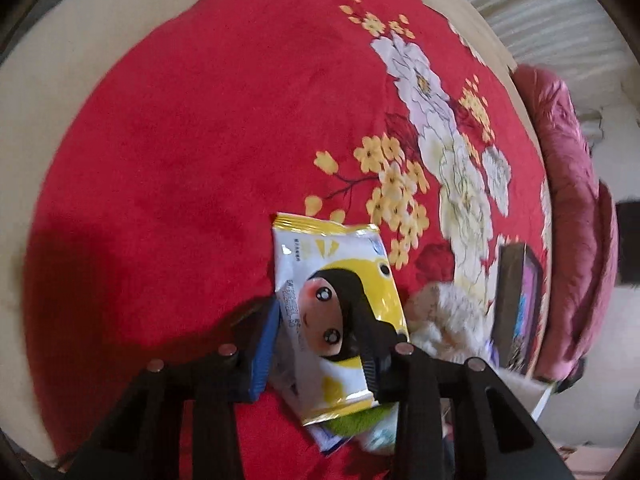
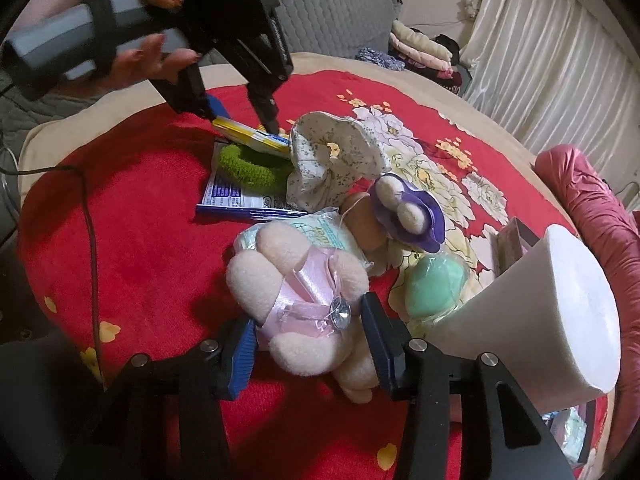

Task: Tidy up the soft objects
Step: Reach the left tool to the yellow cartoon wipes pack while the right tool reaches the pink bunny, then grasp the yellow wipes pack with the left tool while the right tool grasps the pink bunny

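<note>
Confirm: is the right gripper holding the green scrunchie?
No: the right gripper brackets the cream plush toy; the green scrunchie lies farther off, under the yellow packet.

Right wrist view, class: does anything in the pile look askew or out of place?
Yes. The soft things lie jumbled and overlapping on the red blanket: the plush lies tipped over, the floral cloth is crumpled, and the green ring sits on a flat packet.

Yellow wipes pack (image 1: 340, 304): print blurred, unreadable; near end hidden behind the left gripper (image 1: 320, 356) fingers.
Green knitted ring (image 2: 252, 166): far side covered by the pack.
Blue-white packet (image 2: 240, 200): mostly hidden under ring and floral cloth (image 2: 332, 152).
White cone (image 2: 560, 312): near end cut off by the right gripper's frame.
Far clothes pile (image 2: 420, 48): too small to identify.
</note>
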Motion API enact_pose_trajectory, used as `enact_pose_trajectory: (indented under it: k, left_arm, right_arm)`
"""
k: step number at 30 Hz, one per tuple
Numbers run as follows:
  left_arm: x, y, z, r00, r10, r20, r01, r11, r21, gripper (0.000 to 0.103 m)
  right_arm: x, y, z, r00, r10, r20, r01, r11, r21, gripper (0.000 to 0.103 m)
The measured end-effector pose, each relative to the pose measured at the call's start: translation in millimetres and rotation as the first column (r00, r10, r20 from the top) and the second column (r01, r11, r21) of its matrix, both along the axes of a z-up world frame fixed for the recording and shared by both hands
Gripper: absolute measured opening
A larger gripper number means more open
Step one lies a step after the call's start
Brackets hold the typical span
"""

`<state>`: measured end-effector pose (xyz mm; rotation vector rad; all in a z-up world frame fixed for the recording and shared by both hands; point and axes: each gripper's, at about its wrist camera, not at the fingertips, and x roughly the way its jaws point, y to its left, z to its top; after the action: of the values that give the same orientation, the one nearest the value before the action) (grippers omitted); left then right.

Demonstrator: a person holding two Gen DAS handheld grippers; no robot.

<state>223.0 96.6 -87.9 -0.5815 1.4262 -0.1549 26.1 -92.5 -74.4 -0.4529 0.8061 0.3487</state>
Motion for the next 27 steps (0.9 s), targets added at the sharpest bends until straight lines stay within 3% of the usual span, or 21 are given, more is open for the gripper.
enact_pose_trajectory:
  k: [7, 11, 15, 16, 18, 22, 27]
  left_arm:
    - [22.6, 1.9, -20.0, 0.999, 0.049, -0.016, -0.049, 0.998, -0.049, 0.038]
    - [27.6, 4.1, -28.9, 0.998, 0.059, -0.031, -0.061, 0.994, -0.092, 0.037]
    - [27.5, 3.6, -26.8, 0.998, 0.064, -0.026, -0.066, 0.994, -0.086, 0.018]
    - [27.0, 6.3, -27.7, 0.997, 0.074, -0.029, -0.076, 0.992, -0.1, 0.005]
    - [25.4, 11.1, -28.6, 0.995, 0.099, -0.033, -0.103, 0.984, -0.146, 0.003]
    - [22.0, 8.0, -25.4, 0.997, 0.079, -0.012, -0.08, 0.982, -0.169, 0.003]
    - [16.1, 11.4, -21.1, 0.992, 0.122, 0.008, -0.117, 0.968, -0.223, 0.002]
  right_arm:
    - [0.5, 2.0, -2.2, 1.0, -0.003, -0.006, 0.003, 1.0, -0.007, 0.05]
    - [0.8, 4.2, -2.8, 1.0, 0.011, -0.011, -0.012, 1.0, -0.012, 0.04]
    - [-7.9, 9.8, 4.0, 0.999, 0.034, 0.04, -0.033, 0.999, -0.033, 0.035]
    - [-10.5, 10.9, 7.6, 0.998, 0.04, 0.052, -0.039, 0.999, -0.029, 0.032]
    - [-14.5, 11.7, 15.2, 0.996, 0.052, 0.071, -0.051, 0.999, -0.008, 0.031]
    - [-18.9, 12.9, 21.6, 0.994, 0.062, 0.09, -0.064, 0.998, 0.012, 0.031]
    - [-21.1, 10.1, 26.5, 0.994, 0.057, 0.092, -0.061, 0.997, 0.038, 0.031]
